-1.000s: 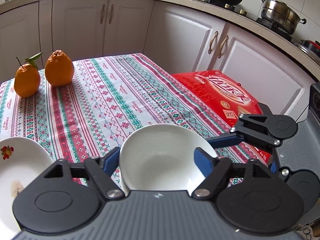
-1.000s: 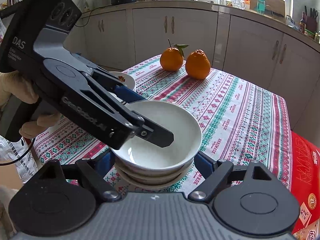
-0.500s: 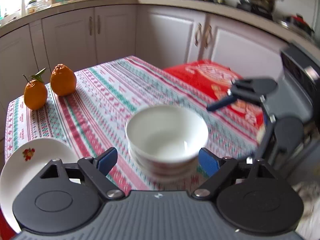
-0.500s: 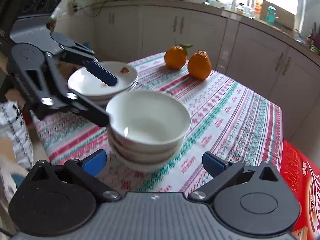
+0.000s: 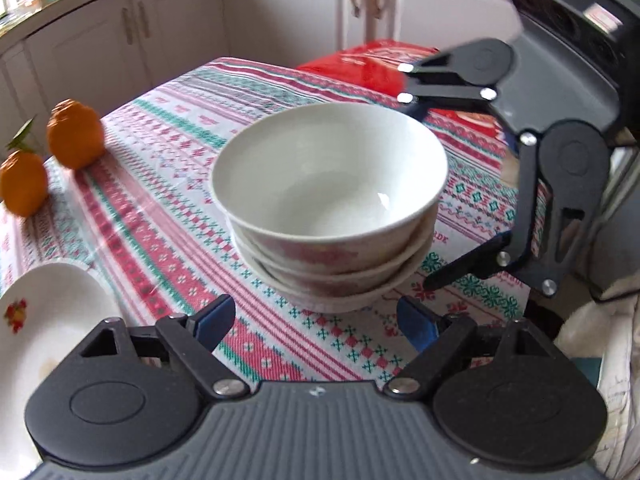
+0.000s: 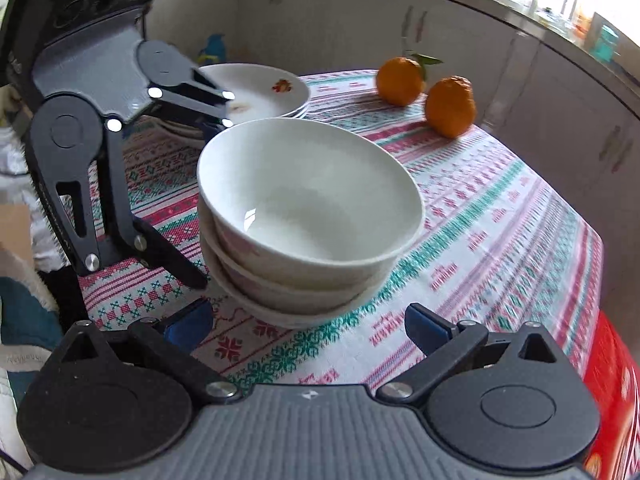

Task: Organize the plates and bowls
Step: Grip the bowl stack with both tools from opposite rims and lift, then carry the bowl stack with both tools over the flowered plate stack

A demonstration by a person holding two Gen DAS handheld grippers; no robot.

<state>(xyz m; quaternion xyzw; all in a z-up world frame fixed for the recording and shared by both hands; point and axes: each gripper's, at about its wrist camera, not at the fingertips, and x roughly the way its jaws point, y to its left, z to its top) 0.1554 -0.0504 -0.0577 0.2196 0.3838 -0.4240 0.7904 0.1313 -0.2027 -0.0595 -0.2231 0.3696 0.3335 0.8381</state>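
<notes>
A stack of three white bowls point(image 5: 332, 208) stands on the patterned tablecloth point(image 5: 160, 240); it also shows in the right wrist view point(image 6: 308, 216). A stack of white plates point(image 6: 264, 88) with a fruit print sits beyond it; one plate shows at the lower left of the left wrist view point(image 5: 44, 320). My left gripper point(image 5: 316, 324) is open and empty, just short of the bowls. My right gripper point(image 6: 308, 326) is open and empty, just short of the bowls from the other side. Each gripper shows in the other's view, beside the stack.
Two oranges point(image 5: 52, 160) sit at the far side of the table; they also show in the right wrist view point(image 6: 428, 88). A red package point(image 5: 372, 64) lies past the table edge. White kitchen cabinets point(image 5: 120, 40) run behind.
My left gripper let go of the top bowl, which now rests on the stack. Both grippers drew back from the bowls with jaws wide.
</notes>
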